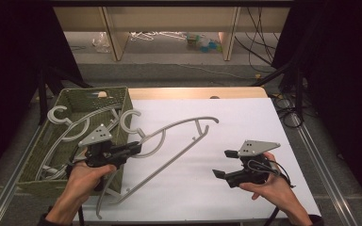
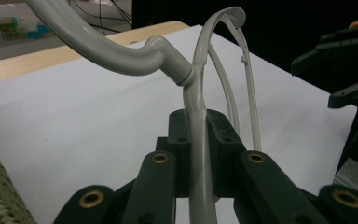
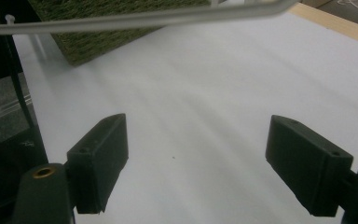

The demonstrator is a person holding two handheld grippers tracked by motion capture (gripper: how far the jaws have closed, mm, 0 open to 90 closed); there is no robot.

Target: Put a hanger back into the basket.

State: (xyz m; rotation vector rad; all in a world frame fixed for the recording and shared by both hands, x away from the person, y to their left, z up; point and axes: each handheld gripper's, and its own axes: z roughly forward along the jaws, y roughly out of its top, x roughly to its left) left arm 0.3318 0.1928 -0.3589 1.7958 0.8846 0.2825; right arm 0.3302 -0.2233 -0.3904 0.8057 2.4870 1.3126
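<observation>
Left gripper (image 1: 134, 149) jaws clamped tight on the grey hanger (image 2: 198, 154), gripping its shoulder just below the hook neck; hanger is tilted over the white table (image 1: 245, 122), just beside the woven basket (image 1: 118, 96) that holds more hangers. Right gripper (image 1: 222, 165) jaws spread wide, nothing between them, hovering above the table apart from the hanger.
</observation>
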